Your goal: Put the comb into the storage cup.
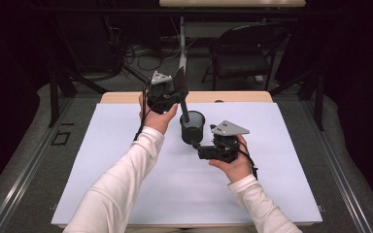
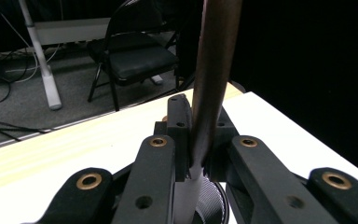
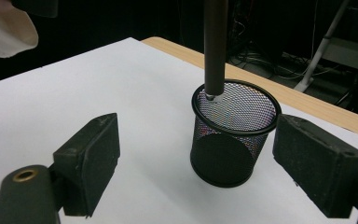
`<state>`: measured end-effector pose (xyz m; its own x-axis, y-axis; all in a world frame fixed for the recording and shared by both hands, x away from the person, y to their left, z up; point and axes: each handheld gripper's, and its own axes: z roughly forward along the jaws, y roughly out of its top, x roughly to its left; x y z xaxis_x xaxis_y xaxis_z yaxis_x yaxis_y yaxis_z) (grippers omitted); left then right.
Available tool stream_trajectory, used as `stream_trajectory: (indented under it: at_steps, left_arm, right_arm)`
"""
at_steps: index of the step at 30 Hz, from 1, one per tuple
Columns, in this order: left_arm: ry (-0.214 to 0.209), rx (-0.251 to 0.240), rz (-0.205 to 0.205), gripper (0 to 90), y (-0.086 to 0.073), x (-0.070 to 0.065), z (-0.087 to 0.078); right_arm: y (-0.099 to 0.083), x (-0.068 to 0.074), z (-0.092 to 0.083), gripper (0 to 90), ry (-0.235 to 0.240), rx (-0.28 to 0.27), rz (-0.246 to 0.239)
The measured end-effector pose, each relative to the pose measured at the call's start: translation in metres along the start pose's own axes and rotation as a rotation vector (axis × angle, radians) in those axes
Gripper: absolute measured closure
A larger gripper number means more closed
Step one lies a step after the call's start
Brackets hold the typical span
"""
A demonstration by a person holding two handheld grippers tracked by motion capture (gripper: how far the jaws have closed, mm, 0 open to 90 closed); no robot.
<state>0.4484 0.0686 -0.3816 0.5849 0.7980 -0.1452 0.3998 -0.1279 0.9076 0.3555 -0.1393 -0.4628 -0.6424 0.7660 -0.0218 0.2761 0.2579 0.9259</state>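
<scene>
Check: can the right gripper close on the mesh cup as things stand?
Probably yes. The right gripper is open, jaws either side of the mesh cup, white sheet bare between. The dark tool enters from above, clear of them.

Two forearms in white sleeves reach in from the near edge. The left arm stretches forward and up, its hand raised at the far side, holding the left gripper with jaws clamped tight on a dark rod. The right arm is shorter and lower, angled inward; its hand holds the right gripper level, jaws spread wide, gripping nothing.
</scene>
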Motion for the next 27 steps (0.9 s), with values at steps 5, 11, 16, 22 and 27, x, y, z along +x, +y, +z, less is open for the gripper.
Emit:
stream_trajectory:
  at_steps: [5, 11, 16, 22, 27]
  left_arm:
    - [0.01, 0.005, 0.006, 84.0, -0.002, 0.0, 0.006]
    - [0.016, 0.02, 0.007, 84.0, -0.005, 0.0, 0.012]
    - [0.019, 0.025, 0.004, 84.0, -0.007, -0.001, 0.017]
    - [0.019, 0.043, 0.004, 84.0, -0.011, -0.002, 0.023]
    - [0.018, 0.054, 0.001, 84.0, -0.014, -0.001, 0.027]
  right_arm:
    - [0.0, 0.0, 0.0, 14.8, -0.002, 0.0, 0.003]
    - [0.0, -0.001, 0.0, 14.8, -0.003, -0.001, 0.002]
    - [0.0, -0.001, 0.0, 14.8, -0.002, -0.002, 0.002]
    - [0.0, -0.001, 0.0, 14.8, -0.003, -0.001, 0.004]
    - [0.0, -0.001, -0.001, 14.8, -0.004, -0.003, 0.005]
